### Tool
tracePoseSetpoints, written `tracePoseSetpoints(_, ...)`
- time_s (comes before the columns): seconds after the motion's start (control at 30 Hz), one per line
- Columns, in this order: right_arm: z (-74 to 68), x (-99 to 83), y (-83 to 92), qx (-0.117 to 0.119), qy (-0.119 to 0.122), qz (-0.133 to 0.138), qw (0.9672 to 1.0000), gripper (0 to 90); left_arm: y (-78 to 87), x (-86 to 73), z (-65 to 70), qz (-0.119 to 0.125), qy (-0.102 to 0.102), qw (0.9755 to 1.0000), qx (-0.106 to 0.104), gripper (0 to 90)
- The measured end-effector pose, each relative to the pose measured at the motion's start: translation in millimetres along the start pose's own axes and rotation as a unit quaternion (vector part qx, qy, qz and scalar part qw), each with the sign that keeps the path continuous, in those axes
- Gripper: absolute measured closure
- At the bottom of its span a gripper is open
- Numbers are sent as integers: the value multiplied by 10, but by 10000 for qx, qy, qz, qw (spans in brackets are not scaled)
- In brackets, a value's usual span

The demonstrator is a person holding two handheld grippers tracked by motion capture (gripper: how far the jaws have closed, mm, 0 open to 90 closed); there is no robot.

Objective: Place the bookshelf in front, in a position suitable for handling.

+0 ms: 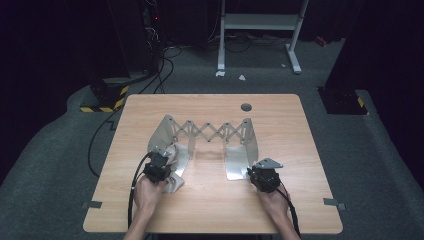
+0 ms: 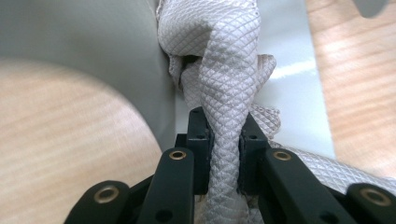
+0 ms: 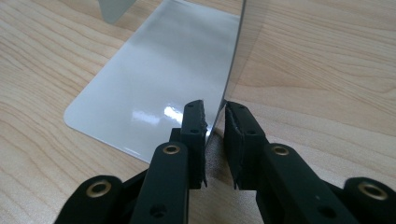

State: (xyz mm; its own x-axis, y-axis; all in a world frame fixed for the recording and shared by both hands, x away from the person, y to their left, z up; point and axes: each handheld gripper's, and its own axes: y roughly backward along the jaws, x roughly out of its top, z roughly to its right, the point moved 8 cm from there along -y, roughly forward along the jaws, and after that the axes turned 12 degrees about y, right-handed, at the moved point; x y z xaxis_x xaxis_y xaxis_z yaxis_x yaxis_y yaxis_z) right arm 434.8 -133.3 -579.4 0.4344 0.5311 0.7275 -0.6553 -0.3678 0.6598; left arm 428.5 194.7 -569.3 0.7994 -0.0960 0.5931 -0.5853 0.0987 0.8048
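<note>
Pinching quilted diamond-weave cloth point(image 2: 229, 70), left tongs point(image 2: 226, 140); glossy bent metal rack point(image 3: 154, 88).

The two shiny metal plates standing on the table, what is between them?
Bare wooden table lies between the left plate and the right plate. At the back, a zigzag scissor lattice joins them. The high view shows this.

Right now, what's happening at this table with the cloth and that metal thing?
A person works with a gripper in each hand. The left gripper is shut on a bunched quilted cloth lying on the left plate of an expanding metal rack. The right gripper straddles the upright edge of the rack's right plate, apparently steadying it. The rack stands on the wooden table.
</note>
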Motion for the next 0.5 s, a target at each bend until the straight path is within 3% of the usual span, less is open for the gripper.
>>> tracePoseSetpoints(0.13,0,1,0,-10,7,3,10000,784,14,-12,53,-84,-54,9999,-98,791)
tracePoseSetpoints(0.27,-5,2,1,-61,72,0,10000,784,-18,34,232,-153,-157,9992,-342,789)
tracePoseSetpoints(0.4,0,0,1,-4,3,0,10000,785,-67,102,406,-208,-342,9983,-424,785)
tracePoseSetpoints(0.5,1,0,0,8,0,3,10000,785,-127,191,487,-250,-339,9980,-470,784)
